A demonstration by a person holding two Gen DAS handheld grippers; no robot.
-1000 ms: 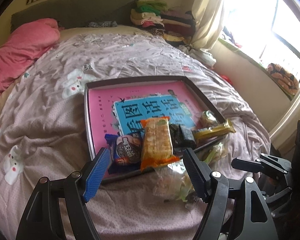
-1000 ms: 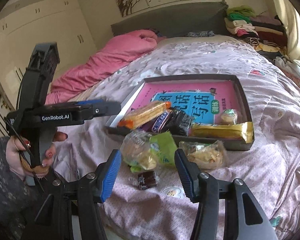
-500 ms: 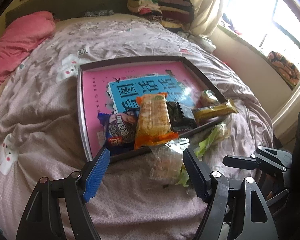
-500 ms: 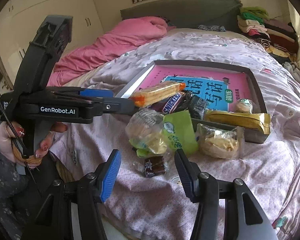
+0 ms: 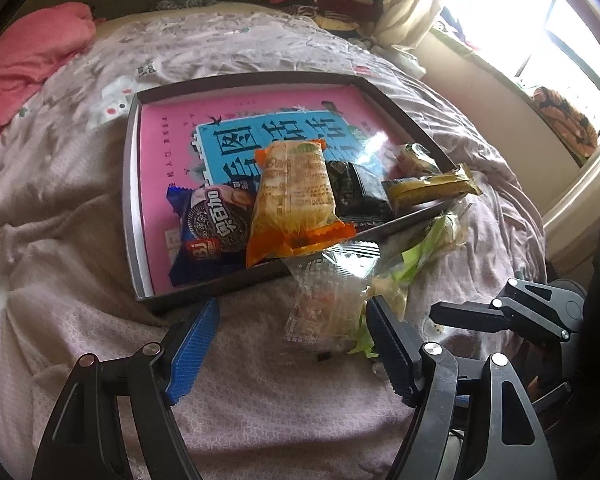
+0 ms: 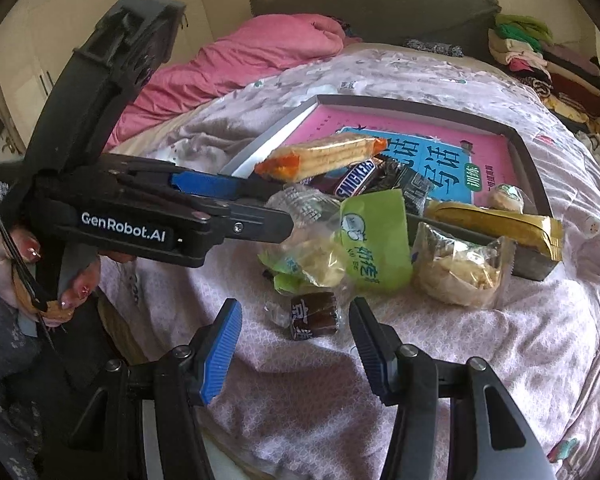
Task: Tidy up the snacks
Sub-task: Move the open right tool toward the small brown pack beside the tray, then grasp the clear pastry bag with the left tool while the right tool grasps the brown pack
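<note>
A crinkled clear snack bag lies on the quilted bedspread between the left gripper's spread blue ribbed fingers. The right gripper, also spread, flanks a small brown wrapped candy beside the dark-rimmed tray.

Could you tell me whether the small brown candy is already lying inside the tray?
No, the small brown candy lies on the bedspread outside the tray, just ahead of the open right gripper.
</note>
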